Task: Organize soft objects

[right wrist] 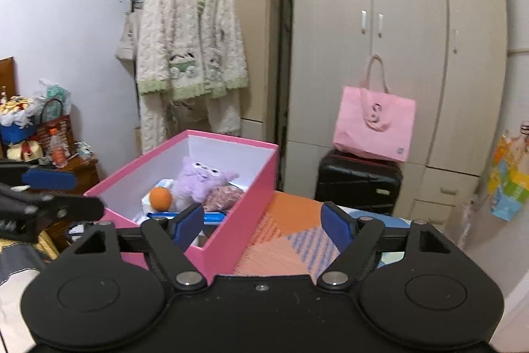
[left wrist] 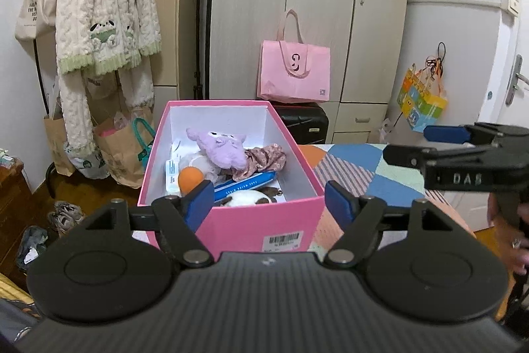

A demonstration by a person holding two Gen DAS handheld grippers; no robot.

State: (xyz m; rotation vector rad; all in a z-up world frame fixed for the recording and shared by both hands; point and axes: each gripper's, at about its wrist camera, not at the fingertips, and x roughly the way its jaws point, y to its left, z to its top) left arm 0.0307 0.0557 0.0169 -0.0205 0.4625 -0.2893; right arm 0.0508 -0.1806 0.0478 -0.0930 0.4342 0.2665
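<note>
On the patchwork bedspread [left wrist: 363,174] sits an open pink box [left wrist: 231,220], its white inside showing and a barcode label stuck on its near wall. Inside it lie the soft things: a lilac plush toy [left wrist: 220,148] toward the far end, a crumpled floral cloth [left wrist: 264,159] touching its right side, an orange ball [left wrist: 190,178] near the left wall, a blue pencil case [left wrist: 244,186] lying slantwise under them, and a white and brown plush [left wrist: 248,199] at the near end.

Both grippers are held back from the box with nothing in them. The left gripper [left wrist: 268,199] has its blue pads spread apart, with the near wall of the box showing in the gap between them. The right gripper [right wrist: 263,222] is likewise released, its pads wide, with the box's right corner and the bedspread seen between them; in the left wrist view it reaches in from the right edge, with part of a hand [left wrist: 515,240] below it.

Behind the box stand a beige wardrobe [left wrist: 297,5], a pink tote bag [left wrist: 296,73] set on a black suitcase [left wrist: 304,121], and a fleecy cream pyjama set [left wrist: 105,12] on a clothes rack.
</note>
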